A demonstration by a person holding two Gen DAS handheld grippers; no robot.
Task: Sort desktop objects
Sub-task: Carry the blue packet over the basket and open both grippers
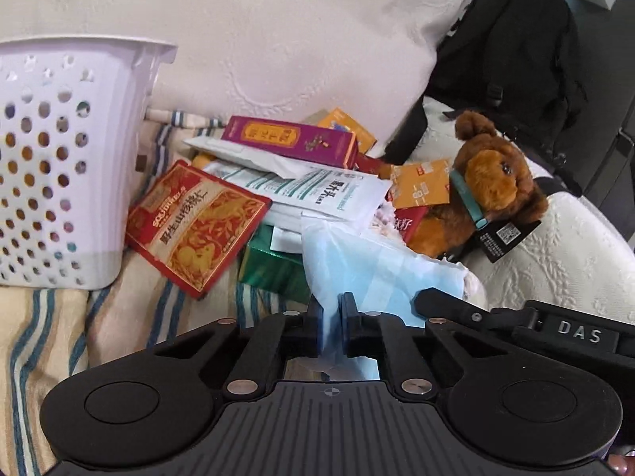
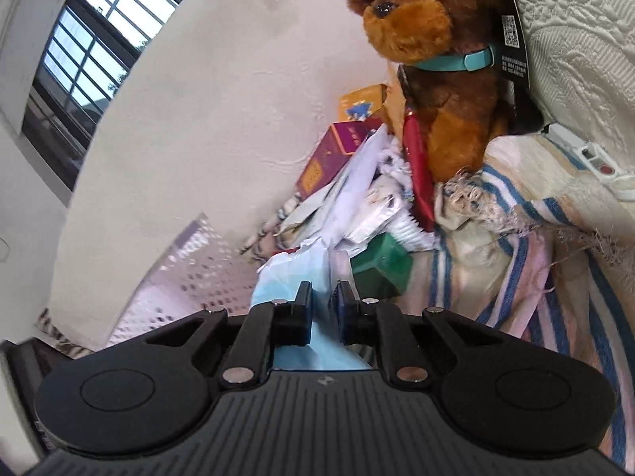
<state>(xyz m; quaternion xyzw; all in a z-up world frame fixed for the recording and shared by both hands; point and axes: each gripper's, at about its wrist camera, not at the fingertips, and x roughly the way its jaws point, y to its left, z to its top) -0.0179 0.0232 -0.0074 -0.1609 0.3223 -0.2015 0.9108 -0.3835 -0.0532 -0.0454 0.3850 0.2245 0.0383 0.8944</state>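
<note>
Left wrist view: left claw (image 1: 330,319) and right claw (image 2: 322,309) both clamped on blue mask packet (image 1: 369,277).

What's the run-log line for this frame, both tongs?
left tongs: shut on blue mask packet | right tongs: shut on same packet | white basket: left of pile | plush dog: untouched

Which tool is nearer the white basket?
Left. The left tool sits just right of the basket, gripping the blue packet; the right tool is beyond it, holding the packet's other side.
</note>
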